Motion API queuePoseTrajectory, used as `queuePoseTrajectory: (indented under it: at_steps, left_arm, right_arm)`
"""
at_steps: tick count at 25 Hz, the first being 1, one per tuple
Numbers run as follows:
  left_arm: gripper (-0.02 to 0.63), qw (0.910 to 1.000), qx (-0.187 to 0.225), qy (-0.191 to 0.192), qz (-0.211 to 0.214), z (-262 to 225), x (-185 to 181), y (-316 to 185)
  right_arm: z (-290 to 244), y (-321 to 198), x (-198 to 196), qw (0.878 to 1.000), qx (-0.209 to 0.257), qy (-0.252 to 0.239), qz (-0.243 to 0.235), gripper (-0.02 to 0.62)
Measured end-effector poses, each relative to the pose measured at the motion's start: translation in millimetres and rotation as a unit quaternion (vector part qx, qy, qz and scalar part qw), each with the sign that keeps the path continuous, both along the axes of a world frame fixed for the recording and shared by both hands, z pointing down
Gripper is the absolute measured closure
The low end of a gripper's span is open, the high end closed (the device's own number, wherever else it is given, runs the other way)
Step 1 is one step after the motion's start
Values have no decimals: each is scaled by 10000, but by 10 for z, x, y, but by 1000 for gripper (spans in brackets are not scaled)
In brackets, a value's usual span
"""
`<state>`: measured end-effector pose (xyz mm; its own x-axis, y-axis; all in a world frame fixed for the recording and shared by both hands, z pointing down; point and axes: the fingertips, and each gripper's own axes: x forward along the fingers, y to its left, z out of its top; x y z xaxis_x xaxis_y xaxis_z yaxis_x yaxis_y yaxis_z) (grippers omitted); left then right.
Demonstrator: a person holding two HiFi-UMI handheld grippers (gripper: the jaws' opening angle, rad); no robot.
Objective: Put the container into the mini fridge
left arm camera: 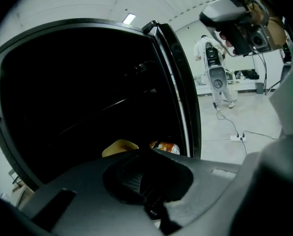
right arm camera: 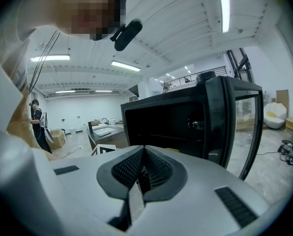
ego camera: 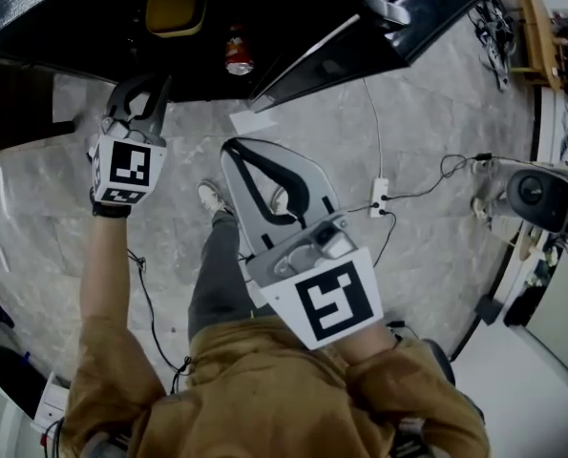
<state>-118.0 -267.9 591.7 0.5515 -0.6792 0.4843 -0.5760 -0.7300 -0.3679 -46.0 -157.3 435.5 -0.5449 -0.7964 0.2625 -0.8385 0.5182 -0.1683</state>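
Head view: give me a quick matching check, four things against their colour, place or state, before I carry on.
Things:
1. container
2. can
3. power strip
4. fridge door

Colour, place or state:
A. white, on the floor
B. swung open
C. yellow, inside the mini fridge
D. red-orange, inside the mini fridge

Pairs: 1-C, 2-D, 3-A, 4-B.

Premises were a large lab hall: ceiling strip lights, grey floor, trailing power strip.
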Motion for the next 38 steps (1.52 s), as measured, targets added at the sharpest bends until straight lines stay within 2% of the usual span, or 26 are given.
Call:
queuePoseTrajectory:
  at_steps: [7,16,27,33,38]
  left_arm:
    - [603,9971,-104,642,-403,-318,-16,152]
    - [603,9921,-287,995,-702,-687,-134,413]
    - [604,9833,163,1460,-1078,-1718,-308,686]
    - [603,9767,230,1787,-1170,-2171,-235,952]
    - [603,9720,412,2059,-1055,-2539,-95,1203]
  right_arm:
    - [-164,-23,63,9998,138,55,104,594]
    - [-531,39,25,9993,373,-48,49,594]
    - [-1263,127,-32,9965,739,-317,-223,594]
    - [-1554,282,79,9952,861,-348,-304,594]
    - [-1793,398,201,9936,1008,-401,-326,594]
